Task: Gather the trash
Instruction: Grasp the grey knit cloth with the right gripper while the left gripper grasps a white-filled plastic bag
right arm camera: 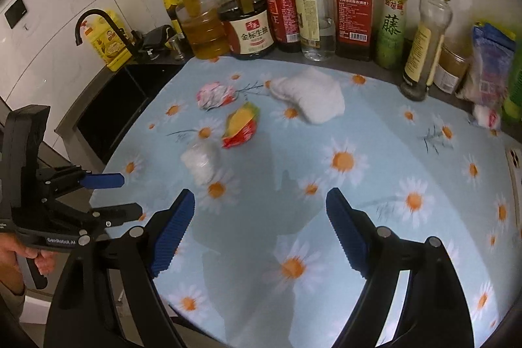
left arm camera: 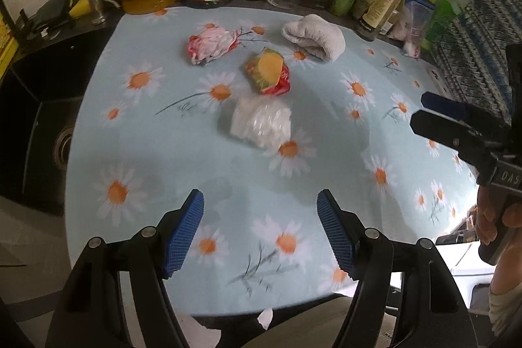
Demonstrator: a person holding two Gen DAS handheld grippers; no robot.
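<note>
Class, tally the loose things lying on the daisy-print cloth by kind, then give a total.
Crumpled wrappers or bags: 3 (pink-white, red-yellow, clear plastic)
Folded white cloths: 1
Total: 4

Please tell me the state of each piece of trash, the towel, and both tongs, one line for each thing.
Pink-white wrapper: crumpled, lying on the cloth.
Red-yellow wrapper: crumpled, lying on the cloth.
Clear plastic wad: bunched up, lying on the cloth.
White towel: folded, lying flat.
Left tongs: open, empty.
Right tongs: open, empty.
</note>
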